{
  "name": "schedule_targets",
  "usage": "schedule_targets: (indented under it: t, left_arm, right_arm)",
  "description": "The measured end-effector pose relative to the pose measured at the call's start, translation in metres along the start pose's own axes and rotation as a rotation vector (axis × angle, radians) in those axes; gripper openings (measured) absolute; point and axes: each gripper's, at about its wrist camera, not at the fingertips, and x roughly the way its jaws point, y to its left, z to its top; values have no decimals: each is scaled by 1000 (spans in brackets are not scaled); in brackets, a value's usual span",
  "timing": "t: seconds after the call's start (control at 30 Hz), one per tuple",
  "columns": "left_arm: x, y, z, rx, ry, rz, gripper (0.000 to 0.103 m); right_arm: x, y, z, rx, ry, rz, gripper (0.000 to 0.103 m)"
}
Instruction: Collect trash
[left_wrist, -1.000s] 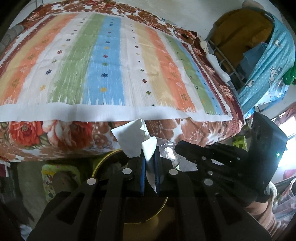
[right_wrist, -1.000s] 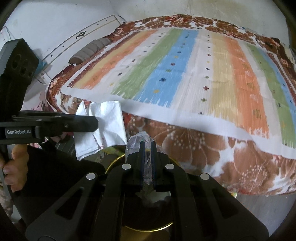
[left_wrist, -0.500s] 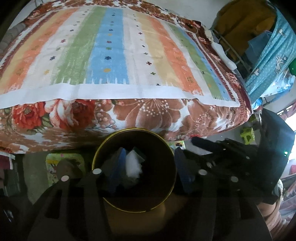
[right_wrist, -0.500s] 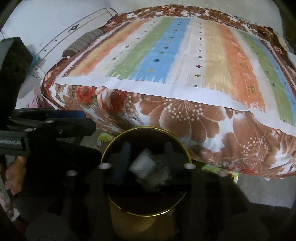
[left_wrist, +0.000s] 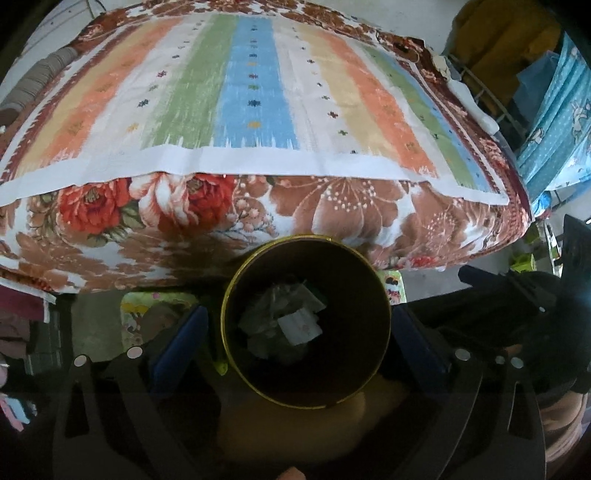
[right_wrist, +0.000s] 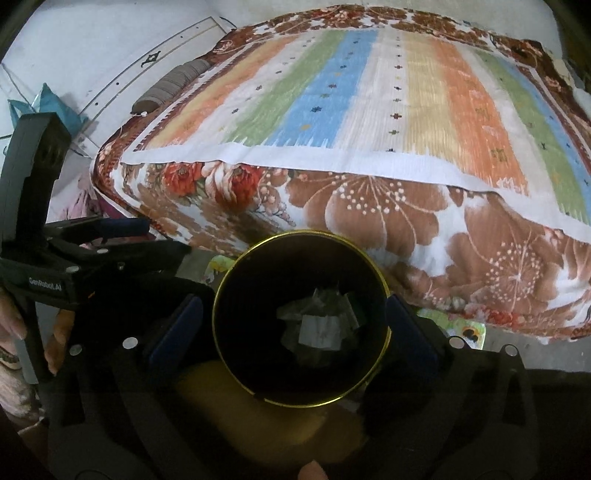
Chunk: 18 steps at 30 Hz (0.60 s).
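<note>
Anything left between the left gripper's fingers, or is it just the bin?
Left gripper, jaws opening, holds nothing; between them, left wrist view shows the bin below, trash inside.

"GenRobot.AI", slightly blurred, stands on the left hand-held gripper (right_wrist: 147, 240) body.

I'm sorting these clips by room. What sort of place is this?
Most likely a bedroom in a home. A bed with a flowered blanket and a striped cover fills the view, a gold-rimmed bin stands on the floor at its edge, and cloth hangs on a rack beside it.
</note>
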Motion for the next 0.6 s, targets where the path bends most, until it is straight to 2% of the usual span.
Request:
schedule_targets:
  t: [0.27, 0.37, 0.6]
  left_arm:
    - [0, -5, -8, 34, -13, 28, 97]
    - [-3, -4, -8, 30, -32, 82, 97]
    - [0, -5, -8, 37, -17, 82, 97]
  right_arm:
    - [4, 2, -2, 1, 32, 27, 94]
    - [4, 3, -2, -5, 37, 25, 94]
    - [6, 3, -1, -6, 56, 44, 94]
